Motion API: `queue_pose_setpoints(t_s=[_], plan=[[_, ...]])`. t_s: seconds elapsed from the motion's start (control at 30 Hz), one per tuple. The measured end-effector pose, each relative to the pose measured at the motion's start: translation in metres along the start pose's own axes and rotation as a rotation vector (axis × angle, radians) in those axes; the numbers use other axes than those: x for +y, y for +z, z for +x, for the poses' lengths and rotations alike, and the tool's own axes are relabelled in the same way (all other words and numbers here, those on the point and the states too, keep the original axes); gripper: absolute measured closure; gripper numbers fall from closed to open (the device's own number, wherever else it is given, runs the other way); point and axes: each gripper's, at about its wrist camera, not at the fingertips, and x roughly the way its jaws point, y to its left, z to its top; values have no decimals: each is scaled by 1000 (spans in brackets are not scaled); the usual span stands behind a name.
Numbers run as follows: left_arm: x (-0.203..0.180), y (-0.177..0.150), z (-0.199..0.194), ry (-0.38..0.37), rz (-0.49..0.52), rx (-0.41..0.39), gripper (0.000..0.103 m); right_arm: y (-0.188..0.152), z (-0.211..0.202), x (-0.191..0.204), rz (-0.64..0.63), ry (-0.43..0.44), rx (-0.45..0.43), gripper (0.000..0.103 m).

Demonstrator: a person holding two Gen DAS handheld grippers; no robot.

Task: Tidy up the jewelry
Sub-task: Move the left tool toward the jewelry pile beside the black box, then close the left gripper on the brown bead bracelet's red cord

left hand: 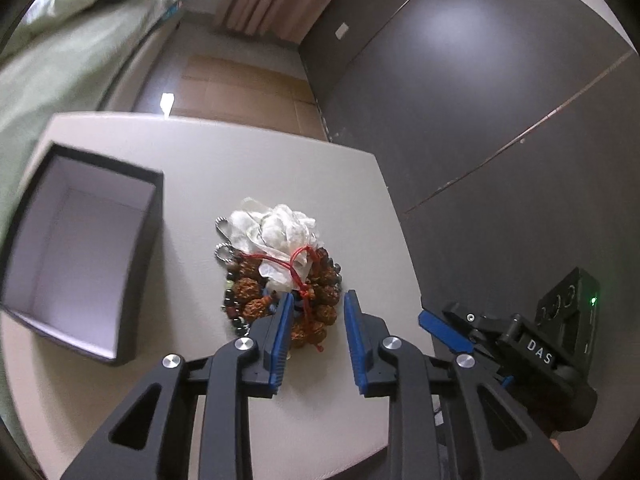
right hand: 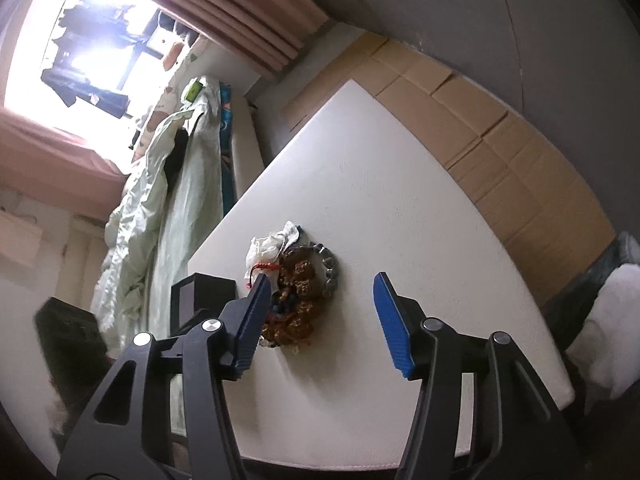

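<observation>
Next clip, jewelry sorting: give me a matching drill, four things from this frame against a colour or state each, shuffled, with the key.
Things:
1. box
2. seed-bead bracelet
3. crumpled pouch
4. left gripper

States:
A. white, tied with red cord
B. open, fingers either side of the pile's near end
C. brown and knobbly
D. black outside, pale inside, nothing visible in it

Pairs: 1-D, 2-C, 3-A, 4-B

Pink curtain (right hand: 256, 28), green bedding (right hand: 160, 184), flattened cardboard (right hand: 500, 128).
</observation>
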Motion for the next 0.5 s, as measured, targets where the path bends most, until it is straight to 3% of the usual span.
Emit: queue_pose_setpoints(t_s=[0.33,0.5], plan=[[5,6,32,-35,-57,56,80,5,10,-9,47,-8,23,49],[3,5,41,-1,-76,61,79,4,12,-8,44,-10,31,49]])
